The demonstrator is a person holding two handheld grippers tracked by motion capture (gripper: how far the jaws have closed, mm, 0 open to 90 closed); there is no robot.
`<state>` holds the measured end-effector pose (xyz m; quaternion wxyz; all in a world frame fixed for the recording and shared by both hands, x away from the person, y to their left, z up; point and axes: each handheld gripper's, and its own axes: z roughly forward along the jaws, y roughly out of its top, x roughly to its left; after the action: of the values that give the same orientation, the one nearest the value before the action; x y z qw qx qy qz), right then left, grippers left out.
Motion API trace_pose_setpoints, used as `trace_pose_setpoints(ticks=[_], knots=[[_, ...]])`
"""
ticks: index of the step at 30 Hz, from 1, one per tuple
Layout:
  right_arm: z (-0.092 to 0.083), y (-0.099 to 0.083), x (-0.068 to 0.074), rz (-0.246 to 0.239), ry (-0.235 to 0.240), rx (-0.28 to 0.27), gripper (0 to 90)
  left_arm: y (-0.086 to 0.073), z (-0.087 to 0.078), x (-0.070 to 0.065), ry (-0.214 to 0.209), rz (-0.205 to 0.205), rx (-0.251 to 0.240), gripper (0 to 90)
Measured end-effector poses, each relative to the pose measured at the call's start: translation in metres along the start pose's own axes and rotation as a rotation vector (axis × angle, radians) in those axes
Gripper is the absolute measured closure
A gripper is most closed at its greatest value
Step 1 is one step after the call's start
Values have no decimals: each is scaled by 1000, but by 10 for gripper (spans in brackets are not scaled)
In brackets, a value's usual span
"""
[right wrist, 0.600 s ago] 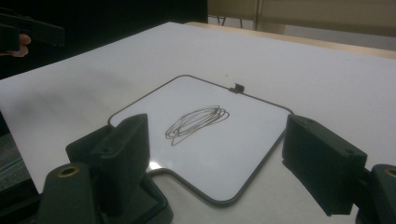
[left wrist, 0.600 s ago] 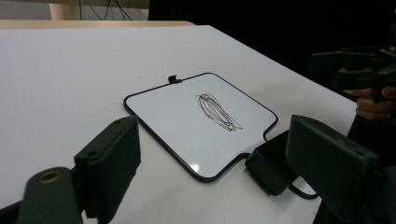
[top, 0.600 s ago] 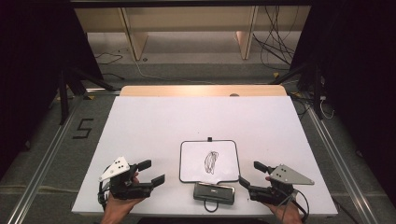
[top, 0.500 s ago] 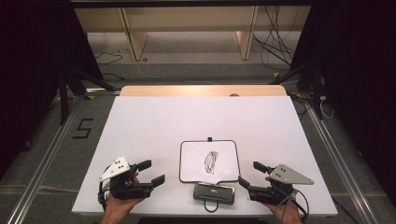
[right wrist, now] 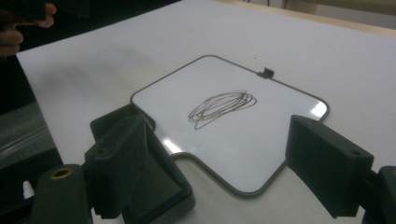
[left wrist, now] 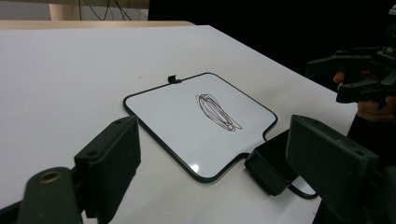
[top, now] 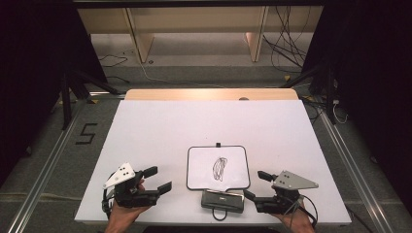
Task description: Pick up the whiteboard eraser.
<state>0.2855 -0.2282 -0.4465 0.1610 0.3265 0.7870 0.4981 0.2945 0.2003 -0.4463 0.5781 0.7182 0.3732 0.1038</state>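
So the left gripper [top: 156,178] sits near the table's [top: 160,126] front left corner, held in a hand [top: 127,213] that comes in over the front edge. Its jaws are spread wide with nothing between them, and they point across toward the middle of the table. In the left gripper view the two black jaws frame the little whiteboard [left wrist: 201,119] with bare table between them. Moving right, that whiteboard [top: 218,167] lies flat near the middle of the front edge, a small white board with a dark rim and rounded corners, with a scribble [top: 219,168] of dark loops drawn roughly in its centre. There's a small black clip [top: 218,144] on its far edge. A black eraser [top: 223,200] lies just at the board's near edge, right by the table's front edge, touching or slightly tucked under the board's rim, hard to say which. Further right, near the front right corner, the right gripper [top: 256,186] is held in the other hand [top: 291,221], jaws spread apart too and holding nothing, pointing left at the board. In the right gripper view its jaws straddle the eraser [right wrist: 154,182] and the board's near corner without touching either.
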Motion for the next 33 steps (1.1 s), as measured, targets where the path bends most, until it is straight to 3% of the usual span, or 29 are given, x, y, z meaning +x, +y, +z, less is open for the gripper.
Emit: trace_pose_setpoints(ticks=[4, 7, 9, 10, 21, 29, 33], knots=[[6, 3, 3, -23, 34, 46, 205, 0, 0, 0, 0, 0, 0, 171], [16, 6, 7, -71, 77, 114, 199, 0, 0, 0, 0, 0, 0, 171], [19, 6, 9, -84, 91, 127, 198, 0, 0, 0, -1, -1, 0, 171], [25, 7, 13, -107, 114, 164, 197, 0, 0, 0, -1, -1, 1, 172], [51, 3, 30, -233, 159, 341, 196, 0, 0, 0, -3, 0, -2, 171], [57, -3, 29, -262, 167, 386, 217, 1, 0, 0, -4, 0, -1, 172], [59, -6, 28, -262, 175, 385, 222, 1, 0, 0, -4, -2, -2, 171]])
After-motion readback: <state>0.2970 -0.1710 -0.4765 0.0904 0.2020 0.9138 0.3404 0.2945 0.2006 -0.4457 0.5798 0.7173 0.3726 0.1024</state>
